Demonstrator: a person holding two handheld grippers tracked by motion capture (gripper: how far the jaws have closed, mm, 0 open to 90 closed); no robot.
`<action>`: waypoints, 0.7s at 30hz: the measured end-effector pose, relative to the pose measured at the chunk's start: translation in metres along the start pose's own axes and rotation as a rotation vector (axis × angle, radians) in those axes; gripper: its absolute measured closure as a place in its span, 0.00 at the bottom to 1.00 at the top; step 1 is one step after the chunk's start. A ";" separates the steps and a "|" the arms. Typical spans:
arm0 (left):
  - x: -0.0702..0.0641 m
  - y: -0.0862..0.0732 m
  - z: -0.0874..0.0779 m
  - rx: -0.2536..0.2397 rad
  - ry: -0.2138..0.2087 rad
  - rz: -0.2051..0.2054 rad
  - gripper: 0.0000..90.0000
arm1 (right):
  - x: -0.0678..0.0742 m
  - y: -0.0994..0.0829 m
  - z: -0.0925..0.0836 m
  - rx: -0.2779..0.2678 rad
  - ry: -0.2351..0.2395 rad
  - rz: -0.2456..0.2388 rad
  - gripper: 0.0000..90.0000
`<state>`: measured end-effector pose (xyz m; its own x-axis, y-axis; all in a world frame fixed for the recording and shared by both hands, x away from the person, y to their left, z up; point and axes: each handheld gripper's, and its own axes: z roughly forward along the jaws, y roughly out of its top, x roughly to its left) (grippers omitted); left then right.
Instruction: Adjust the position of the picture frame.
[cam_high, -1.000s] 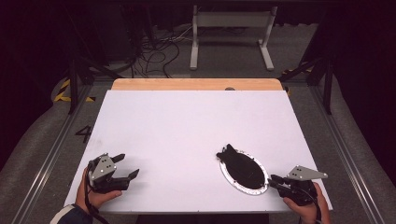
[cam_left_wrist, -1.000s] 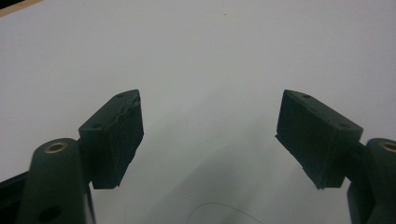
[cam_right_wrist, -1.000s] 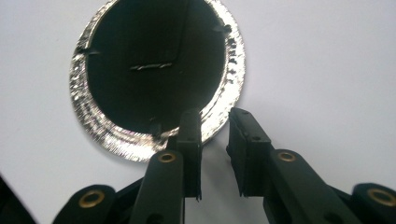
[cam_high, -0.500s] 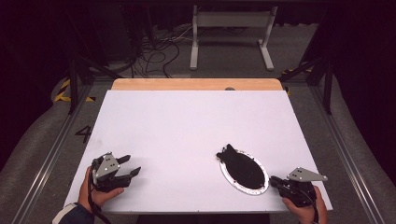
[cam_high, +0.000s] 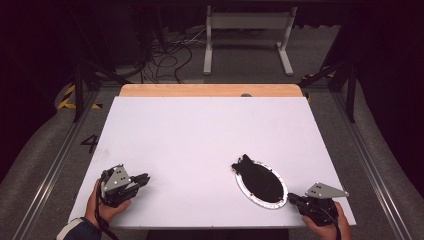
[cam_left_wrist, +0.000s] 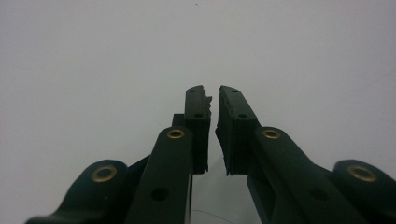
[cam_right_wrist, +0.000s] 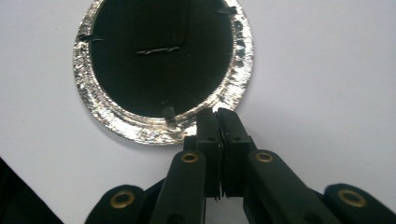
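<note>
- High view: the white table (cam_high: 210, 135) carries a round foil dish (cam_high: 261, 181) with dark contents toward its near right part; the dish looks stretched here, its long axis running from about ten o'clock to four o'clock; the right gripper (cam_high: 294, 199) sits just beside its four o'clock end, tips pointing toward ten o'clock at the rim; the left gripper (cam_high: 144, 178) rests well apart at the dish's nine o'clock, tips pointing toward three o'clock; the right hand is clearly the nearer one, so I judge the coming move to be its own.
- Left gripper view: the left gripper (cam_left_wrist: 214, 100) has just been closing its jaws; a thin slit remains between the worn pads and nothing lies in it; bare table lies ahead.
- Right gripper view: the right gripper (cam_right_wrist: 216, 112) has just been closing and its jaws stand pressed together on nothing; the foil dish (cam_right_wrist: 126, 123) lies at twelve o'clock, its crinkled rim touching or just short of the tips, I cannot tell which; a short twist of wire (cam_right_wrist: 158, 50) crosses the dark middle.
</note>
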<state>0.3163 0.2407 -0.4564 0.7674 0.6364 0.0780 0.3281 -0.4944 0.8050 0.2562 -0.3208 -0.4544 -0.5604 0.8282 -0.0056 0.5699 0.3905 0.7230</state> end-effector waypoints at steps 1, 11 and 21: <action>0.000 0.000 0.000 0.000 -0.001 0.003 0.93 | 0.001 0.001 0.000 0.002 -0.002 -0.005 1.00; -0.001 0.005 0.007 0.009 -0.040 0.013 1.00 | -0.002 0.003 0.005 -0.016 -0.022 0.050 1.00; 0.001 0.020 0.023 0.018 -0.076 0.021 1.00 | -0.006 0.010 0.014 -0.020 -0.047 0.042 1.00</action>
<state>0.3368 0.2176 -0.4538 0.8136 0.5793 0.0492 0.3208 -0.5179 0.7930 0.2738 -0.3164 -0.4566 -0.5071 0.8619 -0.0068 0.5801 0.3471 0.7369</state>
